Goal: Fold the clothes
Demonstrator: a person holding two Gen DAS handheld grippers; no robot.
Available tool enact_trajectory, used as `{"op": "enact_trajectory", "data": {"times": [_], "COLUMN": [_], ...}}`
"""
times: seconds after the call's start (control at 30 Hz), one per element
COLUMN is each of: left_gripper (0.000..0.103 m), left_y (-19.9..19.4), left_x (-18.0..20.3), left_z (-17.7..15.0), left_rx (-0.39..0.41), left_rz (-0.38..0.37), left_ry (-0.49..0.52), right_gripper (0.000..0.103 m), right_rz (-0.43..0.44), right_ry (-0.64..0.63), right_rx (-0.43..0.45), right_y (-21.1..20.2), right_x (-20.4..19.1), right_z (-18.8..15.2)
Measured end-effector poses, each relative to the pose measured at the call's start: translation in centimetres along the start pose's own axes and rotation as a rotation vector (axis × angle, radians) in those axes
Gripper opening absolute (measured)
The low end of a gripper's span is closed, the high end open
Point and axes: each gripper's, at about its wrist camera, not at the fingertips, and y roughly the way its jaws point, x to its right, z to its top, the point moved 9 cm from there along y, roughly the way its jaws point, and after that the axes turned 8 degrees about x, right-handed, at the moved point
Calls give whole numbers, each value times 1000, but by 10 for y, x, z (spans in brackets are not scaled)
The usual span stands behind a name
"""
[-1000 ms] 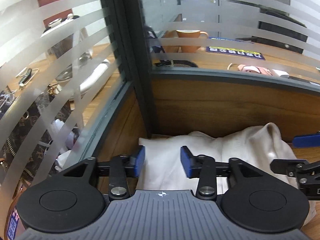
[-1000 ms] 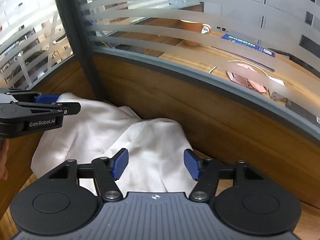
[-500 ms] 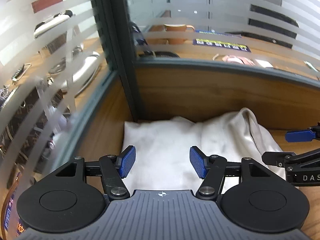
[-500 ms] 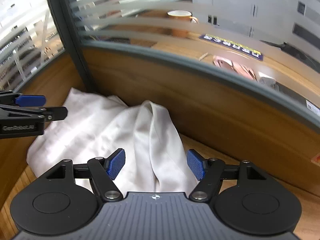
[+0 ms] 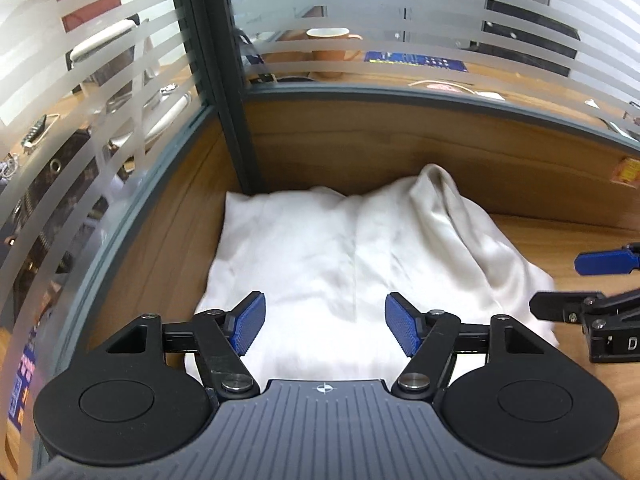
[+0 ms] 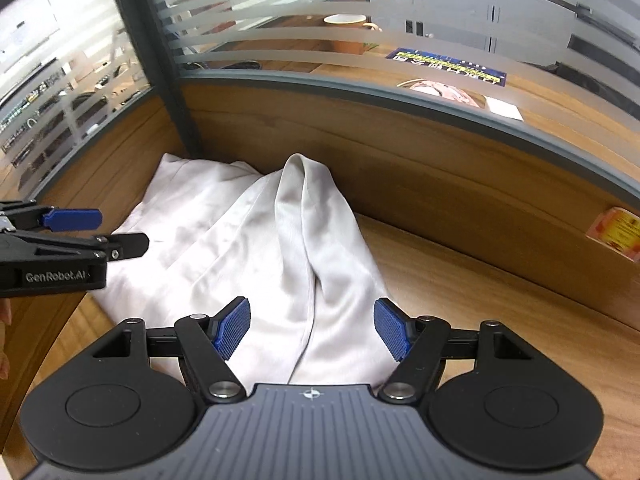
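Writing first: on the left gripper (image 6: 74, 232), seen side-on from the right wrist view, the black body carries white lettering reading "GenRobot.AI". From the left wrist view the right gripper (image 5: 576, 284) shows only a single letter "D" at the frame edge. Behind the glass lies a blue sign (image 6: 448, 68) with yellow characters, too blurred to read, and an orange sticker (image 6: 618, 232) on the wooden back panel (image 6: 440, 168) is just as illegible.

Count: two grippers, each with two blue ribbed pads (image 5: 250, 322). One garment, a white cloth (image 5: 320, 248), lies crumpled on the wooden desk (image 6: 460, 280), pushed into the corner where the back panel meets the side panel. One tall fold of it stands up near the back panel. One orange mug (image 5: 328, 54) sits beyond the striped frosted glass (image 5: 400, 64).

The left gripper's jaws have just been opening; they stand wide, with the cloth lying below and beyond them and nothing pinched. The right gripper's jaws stand wide too, framing the lower edge of the cloth, nothing clamped.

Around: a dark post (image 5: 224, 80) divides the glass at the corner. Through the left pane, a patterned bag (image 5: 60, 184) and white handles show, blurred by the stripes. A bit of a person's hand (image 6: 3, 336) peeks in at the left edge of the right wrist view.
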Motion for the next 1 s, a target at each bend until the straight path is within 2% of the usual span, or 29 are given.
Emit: {"op": "enact_trajectory", "data": {"times": [0.17, 0.23, 0.43, 0.57, 0.7, 0.77, 1.0], "left_gripper": [80, 88, 102, 102, 102, 102, 102], "left_y": [-42, -58, -112, -148, -182, -198, -246], "left_x": [15, 19, 39, 56, 77, 89, 118], "left_z": [-19, -26, -49, -64, -77, -80, -101], "left_rx": [-5, -11, -31, 4, 27, 56, 87], "left_rz": [22, 24, 66, 92, 157, 152, 184], "left_ry": [-42, -67, -118, -133, -100, -78, -182], "right_gripper": [81, 83, 89, 100, 101, 101, 102], "right_rz": [22, 32, 63, 83, 104, 117, 149], "right_ry": [-33, -52, -102, -115, -128, -135, -152], "right_rx": [18, 23, 38, 54, 62, 66, 78], "right_y": [-41, -60, -112, -143, -169, -183, -218], "right_x": [-3, -5, -17, -22, -25, -25, -22], "right_z": [-10, -14, -29, -41, -53, -61, -83]}}
